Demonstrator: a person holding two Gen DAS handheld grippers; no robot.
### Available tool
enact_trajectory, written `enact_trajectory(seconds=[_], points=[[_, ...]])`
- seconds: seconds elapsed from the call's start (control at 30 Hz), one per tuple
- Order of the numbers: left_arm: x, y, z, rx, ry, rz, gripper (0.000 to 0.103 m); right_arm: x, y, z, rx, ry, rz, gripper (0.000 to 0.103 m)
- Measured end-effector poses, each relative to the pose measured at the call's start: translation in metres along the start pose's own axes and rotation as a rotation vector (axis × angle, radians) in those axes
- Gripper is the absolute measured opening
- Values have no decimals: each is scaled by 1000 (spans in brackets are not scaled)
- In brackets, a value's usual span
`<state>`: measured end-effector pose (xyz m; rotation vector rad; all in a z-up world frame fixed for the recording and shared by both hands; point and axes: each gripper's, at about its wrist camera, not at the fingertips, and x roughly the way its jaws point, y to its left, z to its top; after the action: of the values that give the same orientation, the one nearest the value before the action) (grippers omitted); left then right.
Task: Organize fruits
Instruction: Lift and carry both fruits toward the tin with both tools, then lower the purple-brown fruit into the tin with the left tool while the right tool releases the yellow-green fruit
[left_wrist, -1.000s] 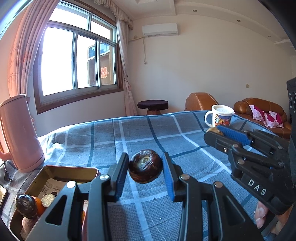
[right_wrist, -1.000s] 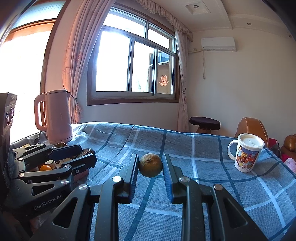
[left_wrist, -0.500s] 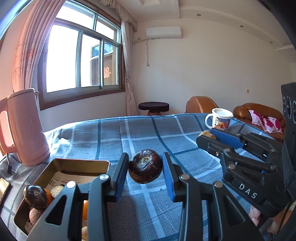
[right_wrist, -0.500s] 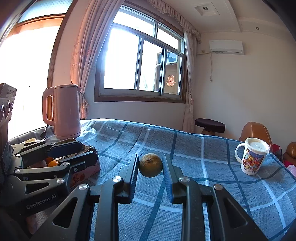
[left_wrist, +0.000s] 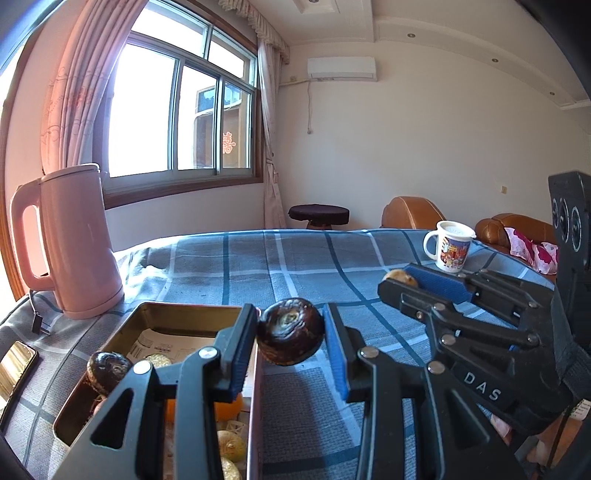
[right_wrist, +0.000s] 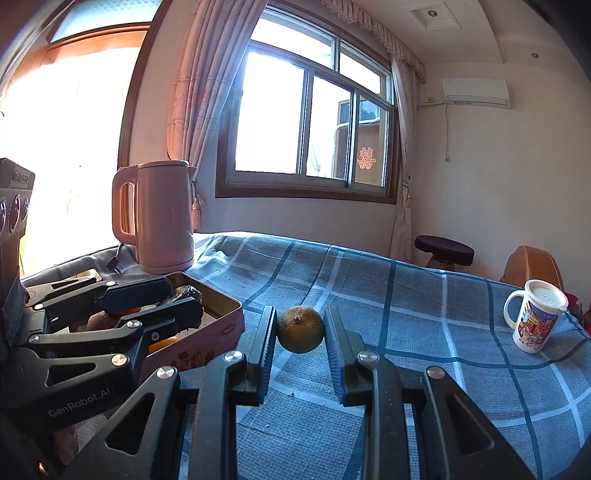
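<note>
Above the blue plaid tablecloth (left_wrist: 280, 266), the left gripper (left_wrist: 290, 334) is clamped on a dark brown, wrinkled round fruit (left_wrist: 290, 336), its blue pads pressing both sides and the fruit lifted off the cloth, just over the right edge of the open tin box (left_wrist: 177, 312). Beside it, the right gripper (right_wrist: 300, 328) pinches a smaller yellowish-brown round fruit (right_wrist: 300, 329) the same way, held clear of the table and just right of the tin. Inside the tin lie another dark fruit (left_wrist: 107, 369), an orange (left_wrist: 225, 404), some pale round pieces and a printed paper. Behind the tin stands a pink electric kettle (left_wrist: 74, 240). A lidded cartoon mug (right_wrist: 535, 319) sits well apart at the table's far right. A phone (left_wrist: 14, 365) lies at the left edge.
</note>
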<state>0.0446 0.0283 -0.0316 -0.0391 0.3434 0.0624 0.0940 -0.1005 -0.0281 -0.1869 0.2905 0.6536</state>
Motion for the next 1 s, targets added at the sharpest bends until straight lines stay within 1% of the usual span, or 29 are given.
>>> enact_trajectory(seconds=[0.5, 0.8, 1.0], points=[[-14, 31, -7, -33, 13, 44, 38, 6, 39, 12, -45, 4, 96, 28], [-26, 51, -9, -43, -1, 94, 38, 15, 60, 17, -51, 25, 153, 28], [-27, 67, -11, -72, 11, 112, 36, 24, 74, 18, -58, 48, 187, 28]])
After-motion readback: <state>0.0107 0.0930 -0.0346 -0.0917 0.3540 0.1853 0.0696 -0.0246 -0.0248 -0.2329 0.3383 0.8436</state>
